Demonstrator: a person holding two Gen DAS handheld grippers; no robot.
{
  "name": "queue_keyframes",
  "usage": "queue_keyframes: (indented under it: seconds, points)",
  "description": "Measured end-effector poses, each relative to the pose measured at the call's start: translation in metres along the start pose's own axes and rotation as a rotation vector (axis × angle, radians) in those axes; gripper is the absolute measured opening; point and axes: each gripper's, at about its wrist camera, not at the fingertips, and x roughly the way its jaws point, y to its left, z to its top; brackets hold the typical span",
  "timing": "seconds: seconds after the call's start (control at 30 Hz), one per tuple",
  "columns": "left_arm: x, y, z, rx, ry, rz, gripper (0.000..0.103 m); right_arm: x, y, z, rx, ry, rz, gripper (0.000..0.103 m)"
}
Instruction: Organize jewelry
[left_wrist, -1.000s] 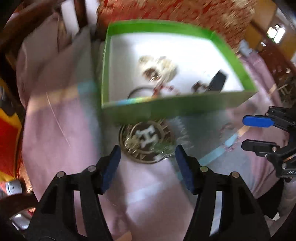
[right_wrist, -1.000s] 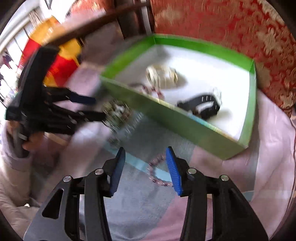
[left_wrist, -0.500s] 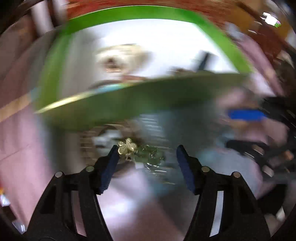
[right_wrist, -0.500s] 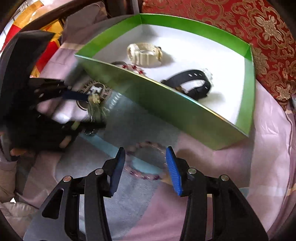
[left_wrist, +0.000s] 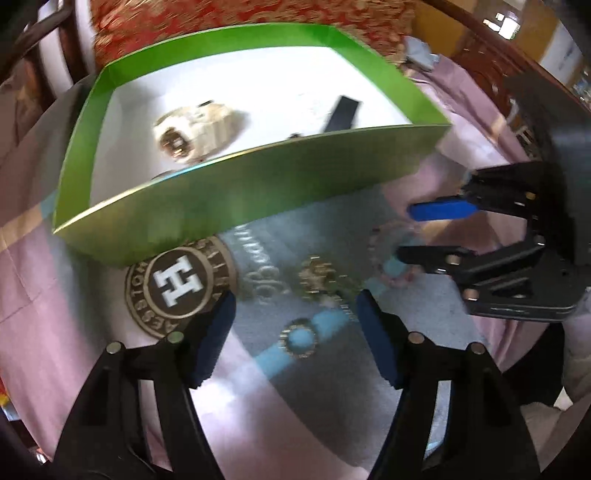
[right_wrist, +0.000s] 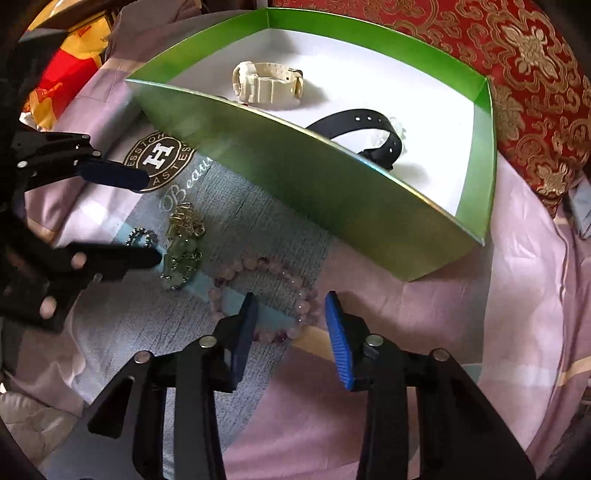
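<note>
Left gripper (left_wrist: 295, 325) lost gold-green piece (right_wrist: 183, 243) gripped half-second earlier; jaws wide, piece on bedspread (right_wrist: 424, 350). Right gripper (right_wrist: 290, 332) gaped over pink bead bracelet (right_wrist: 266, 295). Green box (right_wrist: 332, 192) held only watches — both still to box.

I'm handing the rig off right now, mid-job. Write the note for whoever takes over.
Left gripper: open, empty, low over the gold and green beaded piece and the small ring on the bedsheet.
Right gripper: open, empty, fingers straddling the near edge of the pink bead bracelet.
Done: cream watch and black watch lie in the green box; something reddish shows behind its near wall, unclear.
Left: bracelet, beaded piece and ring still outside the box; pick each up and place it inside.
</note>
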Motion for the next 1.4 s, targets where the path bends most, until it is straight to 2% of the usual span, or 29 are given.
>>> queue_keyframes:
  seconds: [0.03, 0.1, 0.13, 0.17, 0.2, 0.27, 0.3, 0.37, 0.47, 0.53, 0.57, 0.6, 0.63, 0.77, 0.83, 0.9, 0.93, 1.0, 1.1, 1.23, 1.4]
  points:
    - [0.000, -0.003, -0.001, 0.009, -0.001, -0.006, 0.069, 0.000, -0.004, 0.000, 0.015, 0.002, -0.002, 0.018]
    - [0.007, -0.014, 0.000, 0.033, 0.014, -0.007, 0.069, -0.001, -0.017, 0.001, 0.069, 0.005, -0.001, 0.007]
    - [0.014, -0.022, 0.001, 0.044, 0.025, 0.001, 0.069, -0.002, -0.021, 0.001, 0.081, 0.001, -0.014, 0.008]
    - [0.014, -0.024, -0.003, 0.051, 0.035, 0.005, 0.064, -0.004, -0.025, 0.001, 0.092, -0.008, -0.021, 0.008]
    - [0.017, -0.027, -0.005, 0.057, 0.048, 0.009, 0.049, -0.008, -0.027, 0.002, 0.102, -0.019, -0.011, 0.007]
    - [0.018, -0.031, -0.006, 0.067, 0.048, 0.015, 0.039, -0.015, -0.030, 0.003, 0.109, -0.045, 0.008, 0.007]
    - [0.016, -0.033, -0.007, 0.066, 0.049, -0.001, 0.026, -0.020, -0.030, 0.004, 0.106, -0.061, 0.012, 0.008]
    - [0.014, -0.031, -0.007, 0.055, 0.049, -0.024, 0.019, -0.027, -0.033, 0.001, 0.103, -0.075, 0.022, 0.007]
    - [0.014, -0.026, -0.008, 0.048, 0.056, -0.026, 0.019, -0.027, -0.037, -0.003, 0.102, -0.061, 0.018, 0.008]
    - [0.015, -0.027, -0.008, 0.057, 0.062, -0.037, 0.023, -0.019, -0.033, -0.002, 0.103, -0.039, 0.015, 0.008]
    - [0.013, -0.027, -0.011, 0.066, 0.061, -0.042, 0.033, -0.016, -0.032, -0.001, 0.101, -0.034, 0.017, 0.008]
    - [0.011, -0.029, -0.011, 0.074, 0.052, -0.034, 0.048, -0.014, -0.029, -0.002, 0.095, -0.029, 0.021, 0.008]
    - [0.009, -0.029, -0.012, 0.080, 0.041, -0.026, 0.051, -0.013, -0.028, -0.001, 0.089, -0.028, 0.025, 0.008]
    - [0.005, -0.030, -0.004, 0.062, 0.016, -0.048, 0.052, -0.012, -0.021, 0.000, 0.076, -0.026, 0.036, 0.008]
    - [0.010, -0.031, 0.000, 0.049, 0.036, -0.052, 0.046, -0.012, -0.021, 0.000, 0.080, -0.025, 0.038, 0.008]
    - [0.020, -0.032, 0.002, 0.038, 0.071, -0.040, 0.029, -0.014, -0.023, -0.001, 0.087, -0.025, 0.038, 0.008]
    - [0.022, -0.033, 0.003, 0.036, 0.068, -0.029, 0.029, -0.016, -0.025, -0.002, 0.088, -0.029, 0.037, 0.009]
    - [0.022, -0.030, 0.005, 0.016, 0.062, -0.043, 0.028, -0.017, -0.026, -0.001, 0.089, -0.034, 0.039, 0.011]
    - [0.022, -0.019, 0.005, -0.042, 0.056, -0.074, 0.028, -0.018, -0.024, -0.003, 0.081, -0.036, 0.024, 0.022]
    - [0.023, -0.024, 0.006, -0.027, 0.053, -0.051, 0.029, -0.013, -0.021, -0.002, 0.066, -0.027, 0.014, 0.022]
    - [0.030, -0.043, 0.017, 0.001, 0.051, -0.019, 0.036, -0.004, -0.017, -0.005, 0.053, -0.007, -0.013, 0.022]
